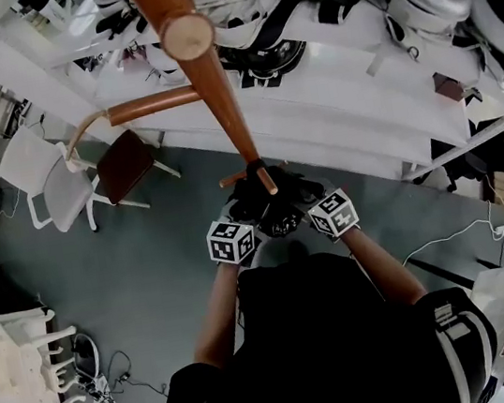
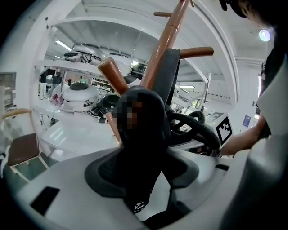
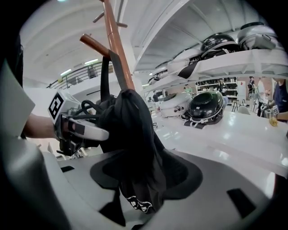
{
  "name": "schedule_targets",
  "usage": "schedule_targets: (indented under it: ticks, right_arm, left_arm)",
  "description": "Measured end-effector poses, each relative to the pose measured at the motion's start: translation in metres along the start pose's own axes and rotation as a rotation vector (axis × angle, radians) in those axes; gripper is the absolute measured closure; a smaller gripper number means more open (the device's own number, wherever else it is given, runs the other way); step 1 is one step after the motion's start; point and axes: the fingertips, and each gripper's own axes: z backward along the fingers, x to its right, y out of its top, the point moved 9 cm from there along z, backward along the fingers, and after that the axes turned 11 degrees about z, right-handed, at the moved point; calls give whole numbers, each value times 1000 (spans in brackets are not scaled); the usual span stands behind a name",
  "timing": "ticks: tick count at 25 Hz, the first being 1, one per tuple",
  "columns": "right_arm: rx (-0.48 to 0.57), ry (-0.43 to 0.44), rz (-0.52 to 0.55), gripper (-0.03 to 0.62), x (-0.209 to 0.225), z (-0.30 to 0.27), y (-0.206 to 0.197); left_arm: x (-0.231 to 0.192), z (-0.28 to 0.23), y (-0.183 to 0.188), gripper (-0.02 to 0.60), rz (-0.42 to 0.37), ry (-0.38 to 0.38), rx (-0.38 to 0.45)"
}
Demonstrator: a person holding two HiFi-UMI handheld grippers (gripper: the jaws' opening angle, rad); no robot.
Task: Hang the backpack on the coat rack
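The left gripper [image 2: 144, 173] has let go. Its two jaws stand wide apart. The black backpack [image 2: 153, 134] hangs down between them, but the jaws do not squeeze it. The right gripper [image 3: 146, 177] has let go too. Its jaws are also wide, and the same black cloth hangs loose in the gap.

From the head view, the two grippers sit side by side, one on each side of the bag, close to the brown wooden pole of the coat rack [image 1: 220, 87]. A strap [image 3: 104, 76] of the backpack goes up and over a wooden peg [image 3: 92, 44], so the bag hangs on the rack.

Behind the rack is a long white counter [image 1: 341, 106]. Round black and white things [image 3: 204, 105] sit on it, and I cannot tell what they are. A chair with a brown seat [image 1: 127, 163] stands on the grey floor [image 1: 147, 260].
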Motion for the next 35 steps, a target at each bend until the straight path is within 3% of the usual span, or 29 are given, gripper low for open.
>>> schedule_targets:
  ticks: [7,11,14,20,26,32,35]
  right_arm:
    - [42,-90,24,374,0,20,-5]
    - [79,-89,18,498,-5,31,-6]
    - [88,-85,29,577,-9,35,-6]
    - [112,-66,59,579,-17,37,-3]
    - [87,-59,60,580,-23,36,-2]
    - [87,-58,68,580,-25,38,-2]
    - [79,-57,61,580,-24,37,-4]
  left_arm:
    - [0,16,-9,356,-20,10,1]
    - [-1,30,-16,358,4,23,37]
    - [2,41,-19,415,35,-8,89]
    - [9,61,-23,525,66,-13,172]
    - [19,70,-23,543,20,-72,165]
    - [23,69,-21,545,-64,-5,176]
    - [24,68,-21,543,-71,-6,168]
